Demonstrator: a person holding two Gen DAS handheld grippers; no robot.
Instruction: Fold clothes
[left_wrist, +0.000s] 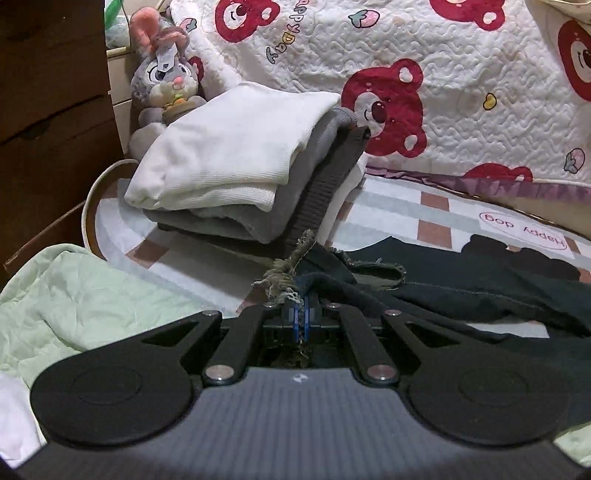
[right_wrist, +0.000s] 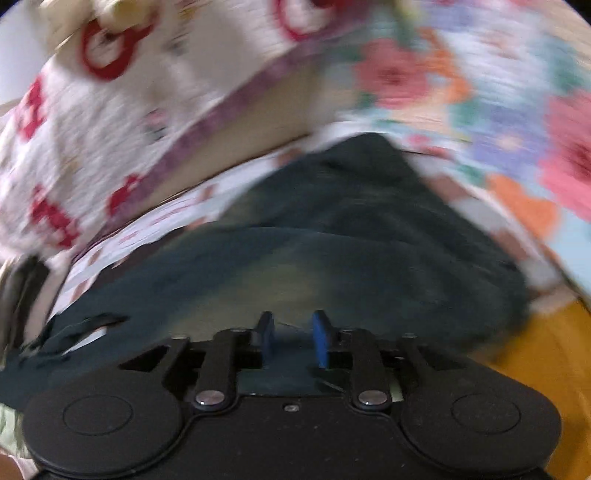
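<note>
Left gripper (left_wrist: 300, 314) is pinched shut on the frayed hem (left_wrist: 291, 269) of the dark jeans (left_wrist: 480, 291), caught right at the pads. From that pinch the jeans are spread toward 2–3 o'clock, long axis lying left to right across the checked bedsheet (left_wrist: 388, 206).

Right gripper (right_wrist: 293, 338) is held spread, blue pads apart, denim (right_wrist: 369, 236) just under and ahead at 12 o'clock; whether any fabric is touched cannot be told, the view is motion-blurred. Only the left one is seen with a grip.

At 11 o'clock, past the hem, a folded stack (left_wrist: 236, 155) is set on the sheet. Behind it, a plush rabbit (left_wrist: 162, 74); at 12–2, a bear-print quilt (left_wrist: 406, 55).
</note>
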